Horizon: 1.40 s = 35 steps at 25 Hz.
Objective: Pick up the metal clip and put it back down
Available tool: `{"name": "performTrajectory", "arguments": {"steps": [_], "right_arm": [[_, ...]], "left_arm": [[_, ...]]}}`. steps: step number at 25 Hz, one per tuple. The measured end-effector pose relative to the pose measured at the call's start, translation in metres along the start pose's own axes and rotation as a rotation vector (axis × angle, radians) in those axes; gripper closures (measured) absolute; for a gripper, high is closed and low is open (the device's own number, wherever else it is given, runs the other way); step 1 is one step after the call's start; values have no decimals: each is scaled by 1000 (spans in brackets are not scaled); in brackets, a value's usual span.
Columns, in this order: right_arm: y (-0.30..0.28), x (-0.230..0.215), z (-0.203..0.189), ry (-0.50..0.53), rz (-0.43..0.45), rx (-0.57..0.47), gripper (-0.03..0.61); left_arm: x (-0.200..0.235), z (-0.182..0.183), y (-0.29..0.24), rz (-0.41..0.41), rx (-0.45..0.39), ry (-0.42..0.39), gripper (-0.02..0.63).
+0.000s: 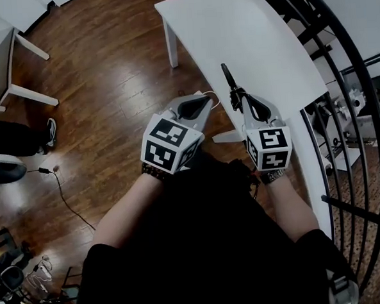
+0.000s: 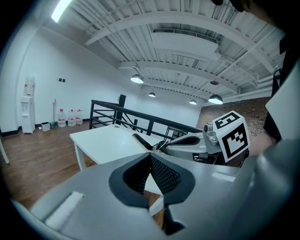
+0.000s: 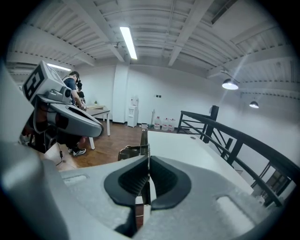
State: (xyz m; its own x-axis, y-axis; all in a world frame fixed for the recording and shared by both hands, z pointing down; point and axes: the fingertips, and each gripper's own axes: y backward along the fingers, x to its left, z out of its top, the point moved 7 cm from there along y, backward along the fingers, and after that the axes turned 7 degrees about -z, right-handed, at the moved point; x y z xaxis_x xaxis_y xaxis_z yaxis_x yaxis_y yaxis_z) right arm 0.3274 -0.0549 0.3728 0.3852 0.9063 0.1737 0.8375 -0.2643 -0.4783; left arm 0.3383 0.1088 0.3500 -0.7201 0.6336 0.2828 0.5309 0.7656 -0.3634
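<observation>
The metal clip (image 1: 229,81) is a dark, slim piece that sticks forward out of my right gripper (image 1: 241,104), above the near edge of the white table (image 1: 260,41). The right gripper is shut on it. In the right gripper view the clip (image 3: 140,143) juts past the closed jaws (image 3: 148,159) toward the tabletop. My left gripper (image 1: 204,101) is held beside it, over the wooden floor, shut with nothing between its pads (image 2: 150,155). From the left gripper view, the right gripper (image 2: 187,143) shows with the clip (image 2: 140,140) at its tip.
A black metal railing (image 1: 339,75) curves along the table's right side. A second white table (image 1: 4,56) stands at the far left, with a person's shoe (image 1: 51,132) and a cable (image 1: 64,194) on the floor. Water bottles (image 2: 70,117) stand by the far wall.
</observation>
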Motion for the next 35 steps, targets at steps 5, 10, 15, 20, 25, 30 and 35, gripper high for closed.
{"name": "performTrajectory", "arguments": {"steps": [5, 10, 15, 20, 25, 30, 35], "right_arm": [[-46, -3, 18, -46, -18, -3, 578], [-75, -17, 24, -93, -30, 7, 578], [-96, -23, 32, -142, -48, 2, 578], [-133, -25, 47, -177, -75, 5, 578], [-153, -19, 71, -213, -130, 8, 578], [-183, 18, 91, -223, -221, 15, 578], [-216, 49, 130, -259, -354, 18, 578]], "left_arm": [[49, 15, -21, -29, 50, 15, 597], [82, 42, -57, -56, 105, -33, 597], [107, 64, -81, -84, 151, -57, 597], [147, 84, -100, -124, 176, -79, 597], [182, 96, -100, -167, 202, -87, 597], [236, 100, -80, -245, 185, -128, 597], [296, 120, -59, -351, 181, -165, 595]]}}
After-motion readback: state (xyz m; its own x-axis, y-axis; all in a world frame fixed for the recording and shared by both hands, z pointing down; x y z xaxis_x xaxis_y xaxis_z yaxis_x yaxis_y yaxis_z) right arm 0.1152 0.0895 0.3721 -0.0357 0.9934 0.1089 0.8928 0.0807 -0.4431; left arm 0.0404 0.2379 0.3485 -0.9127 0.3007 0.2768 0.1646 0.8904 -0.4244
